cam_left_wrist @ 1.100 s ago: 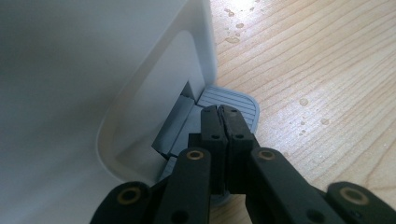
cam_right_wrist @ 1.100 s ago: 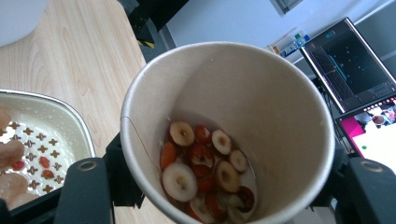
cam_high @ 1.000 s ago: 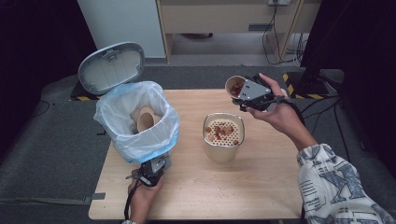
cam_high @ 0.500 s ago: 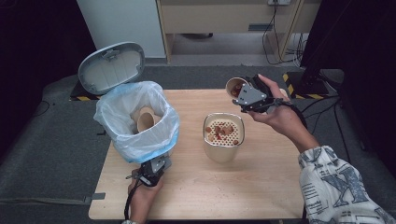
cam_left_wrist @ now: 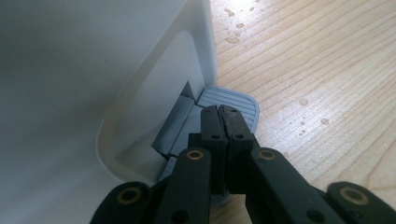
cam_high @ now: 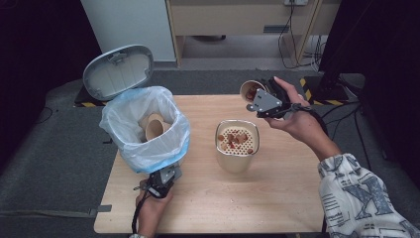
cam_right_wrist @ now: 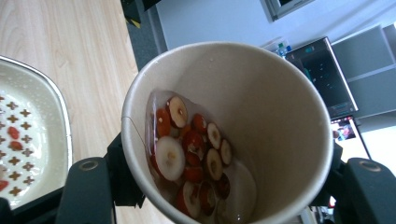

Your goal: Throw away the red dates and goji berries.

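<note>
Now right gripper jaws clamp a round paper cup; left gripper jaws closed on ribbed grey pedal.

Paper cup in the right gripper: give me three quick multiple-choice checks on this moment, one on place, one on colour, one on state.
1. Where is the paper cup?
A. Inside the bin
B. In the right gripper, above the table's far edge
C. Standing on the table

2. What colour is the liner of the bin?
A. Pale blue
B. Black
C. Yellow

3. How is the left gripper set?
A. Wide open
C. Shut on the cup
B. Shut, tips on the bin's pedal

Answers: 1 B, jaws flank the tilted cup with fruit slices inside; 2 A, bluish bag over the rim; 3 B, jaws meet over the ribbed pedal.
</note>
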`<action>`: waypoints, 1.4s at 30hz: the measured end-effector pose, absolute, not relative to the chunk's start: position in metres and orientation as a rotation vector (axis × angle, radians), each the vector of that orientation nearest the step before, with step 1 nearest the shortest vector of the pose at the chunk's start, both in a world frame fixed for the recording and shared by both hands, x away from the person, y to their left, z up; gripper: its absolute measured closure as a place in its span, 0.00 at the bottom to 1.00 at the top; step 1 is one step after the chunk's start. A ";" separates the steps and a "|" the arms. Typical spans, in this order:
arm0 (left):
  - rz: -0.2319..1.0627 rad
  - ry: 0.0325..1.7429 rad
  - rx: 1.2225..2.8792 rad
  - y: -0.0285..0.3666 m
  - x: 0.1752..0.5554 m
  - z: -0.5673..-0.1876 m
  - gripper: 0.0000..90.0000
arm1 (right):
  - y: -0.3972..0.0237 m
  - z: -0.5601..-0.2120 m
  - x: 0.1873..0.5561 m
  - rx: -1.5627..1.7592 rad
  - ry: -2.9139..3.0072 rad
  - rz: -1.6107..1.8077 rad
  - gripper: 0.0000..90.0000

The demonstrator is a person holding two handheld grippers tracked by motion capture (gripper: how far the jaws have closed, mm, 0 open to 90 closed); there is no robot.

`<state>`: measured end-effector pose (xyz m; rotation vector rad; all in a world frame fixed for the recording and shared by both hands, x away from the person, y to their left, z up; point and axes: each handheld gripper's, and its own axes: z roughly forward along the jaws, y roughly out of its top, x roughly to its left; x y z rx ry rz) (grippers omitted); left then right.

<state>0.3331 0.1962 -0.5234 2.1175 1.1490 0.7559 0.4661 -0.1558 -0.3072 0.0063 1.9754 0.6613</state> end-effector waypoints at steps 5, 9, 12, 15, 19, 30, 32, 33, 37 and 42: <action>0.757 1.149 2.118 0.196 0.333 -0.523 0.98 | -0.155 -0.301 0.467 -0.004 1.965 0.665 0.37; 0.757 1.149 2.118 0.196 0.333 -0.523 0.98 | -0.154 -0.297 0.467 -0.016 1.959 0.659 0.37; 0.755 1.148 2.117 0.196 0.333 -0.523 0.98 | -0.154 -0.293 0.466 -0.033 1.954 0.643 0.37; 0.764 1.143 2.123 0.197 0.333 -0.523 0.98 | -0.153 -0.288 0.464 -0.055 1.936 0.611 0.37; 0.754 1.155 2.113 0.196 0.333 -0.524 0.98 | -0.151 -0.286 0.461 -0.091 1.924 0.562 0.37; 0.753 1.154 2.114 0.196 0.333 -0.524 0.98 | -0.148 -0.283 0.458 -0.146 1.911 0.492 0.37; 0.754 1.154 2.114 0.196 0.333 -0.524 0.98 | -0.148 -0.283 0.458 -0.146 1.911 0.494 0.37; 0.754 1.153 2.115 0.196 0.333 -0.524 0.98 | -0.148 -0.283 0.457 -0.148 1.911 0.491 0.37; 0.754 1.153 2.115 0.196 0.333 -0.524 0.98 | -0.147 -0.284 0.457 -0.150 1.913 0.487 0.36; 0.754 1.153 2.115 0.196 0.333 -0.523 0.98 | -0.146 -0.284 0.456 -0.165 1.909 0.468 0.36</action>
